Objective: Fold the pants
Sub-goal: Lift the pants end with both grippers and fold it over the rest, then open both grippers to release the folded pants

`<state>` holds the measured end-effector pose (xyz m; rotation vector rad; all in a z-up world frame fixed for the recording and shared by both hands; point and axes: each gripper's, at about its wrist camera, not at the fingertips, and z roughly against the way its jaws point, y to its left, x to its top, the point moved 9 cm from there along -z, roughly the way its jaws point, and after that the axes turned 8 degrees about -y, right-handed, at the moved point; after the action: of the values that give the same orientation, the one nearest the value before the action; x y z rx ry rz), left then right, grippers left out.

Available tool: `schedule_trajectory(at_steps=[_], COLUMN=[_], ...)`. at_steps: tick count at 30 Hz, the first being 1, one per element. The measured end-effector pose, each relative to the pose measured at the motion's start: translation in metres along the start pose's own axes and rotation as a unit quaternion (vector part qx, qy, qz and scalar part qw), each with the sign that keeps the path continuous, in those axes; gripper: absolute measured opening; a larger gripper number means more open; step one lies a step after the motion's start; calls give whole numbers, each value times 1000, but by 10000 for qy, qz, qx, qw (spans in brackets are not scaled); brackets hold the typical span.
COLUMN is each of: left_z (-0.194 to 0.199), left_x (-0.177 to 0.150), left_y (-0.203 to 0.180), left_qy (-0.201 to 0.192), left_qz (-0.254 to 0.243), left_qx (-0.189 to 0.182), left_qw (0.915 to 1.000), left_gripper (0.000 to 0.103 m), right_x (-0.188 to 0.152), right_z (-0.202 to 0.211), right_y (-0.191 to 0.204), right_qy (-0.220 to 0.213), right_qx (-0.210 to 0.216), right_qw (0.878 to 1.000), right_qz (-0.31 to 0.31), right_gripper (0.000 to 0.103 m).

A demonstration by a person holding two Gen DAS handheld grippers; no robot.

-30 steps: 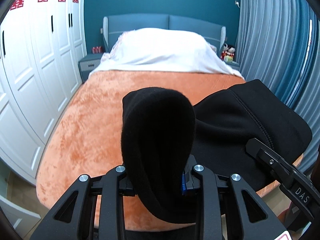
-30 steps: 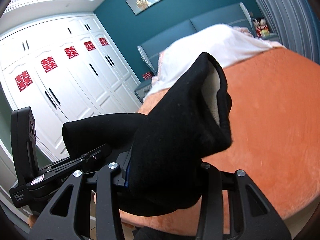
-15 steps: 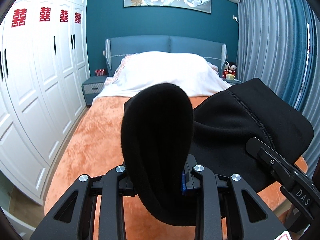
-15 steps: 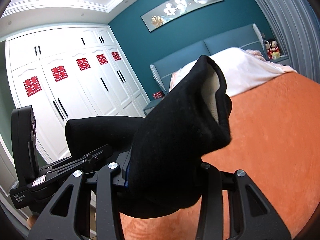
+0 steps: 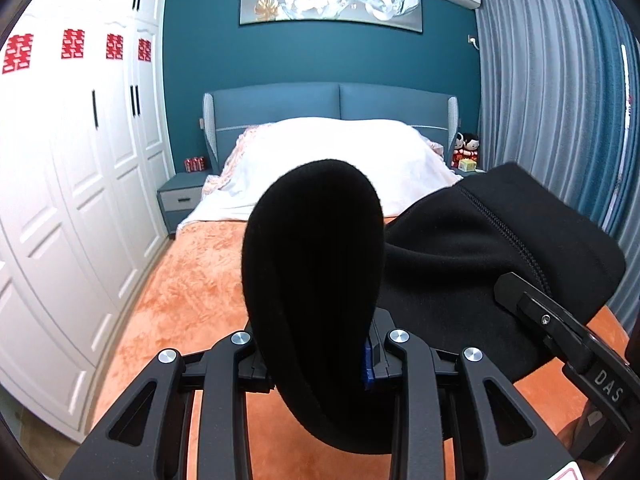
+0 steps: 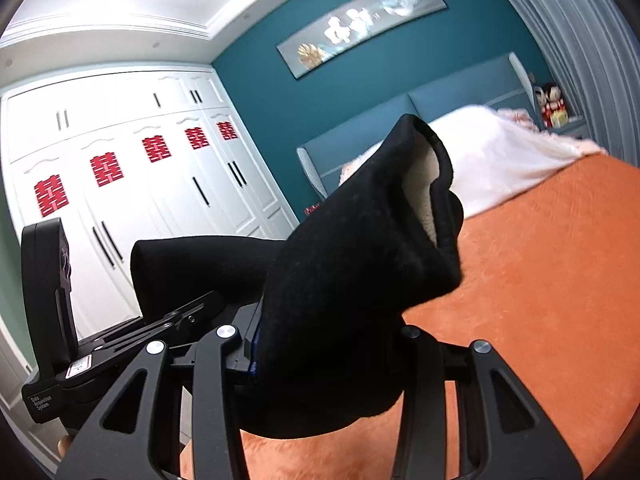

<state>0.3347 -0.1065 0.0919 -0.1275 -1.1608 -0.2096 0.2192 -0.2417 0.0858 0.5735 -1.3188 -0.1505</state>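
1. Above the foot of the orange bedspread (image 5: 192, 280), in the left wrist view, your left gripper (image 5: 320, 360) is clamped on a thick bunch of the black pants (image 5: 316, 248), which bulges up between its fingers. More of the same cloth, with a zipper line, drapes off to the right, where the other tool's finger (image 5: 560, 320) reaches in. None of the garment that shows rests on the bed.

2. In the right wrist view, your right gripper (image 6: 324, 348) is likewise closed on a wad of the black pants (image 6: 360, 240) (a pale fleecy lining (image 6: 422, 184) peeks out at the top). The left tool (image 6: 52, 300) sits close on the left, with fabric slung between the two.

3. Judging by this, you are early: no crease is visible. Laying the pants flat on the bedspread and every fold appear to remain.
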Motion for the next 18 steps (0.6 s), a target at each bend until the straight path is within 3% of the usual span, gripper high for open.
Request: schedule_trajectory(at_steps=[7, 11, 13, 14, 15, 16, 18], left_z=[-153, -239, -280, -303, -319, -340, -352], left_x=[-36, -78, -117, -143, -165, -203, -260], left_y=[20, 26, 29, 32, 35, 42, 51], left_qy=[431, 666, 892, 1132, 1378, 1795, 2387], left_qz=[376, 361, 445, 509, 534, 584, 752], left_qx=[-219, -210, -189, -153, -100, 79, 29], left_qw=[9981, 9969, 9948, 9922, 9890, 9820, 9682], left_gripper=[28, 28, 31, 38, 41, 44, 53], right_x=[-44, -86, -120, -133, -153, -186, -235], right_z=[-122, -186, -217, -226, -237, -249, -253], right_y=[-88, -142, -177, -189, -207, -235, -271], right_qy=[359, 628, 895, 1019, 1233, 1630, 2273], right_qx=[-121, -378, -559, -631, -775, -1106, -1548], right_qw=[9983, 9953, 9914, 9890, 9843, 9741, 9543], right_qz=[-449, -638, -773, -865, -997, -1112, -1168], right_gripper=[38, 39, 41, 43, 50, 58, 59])
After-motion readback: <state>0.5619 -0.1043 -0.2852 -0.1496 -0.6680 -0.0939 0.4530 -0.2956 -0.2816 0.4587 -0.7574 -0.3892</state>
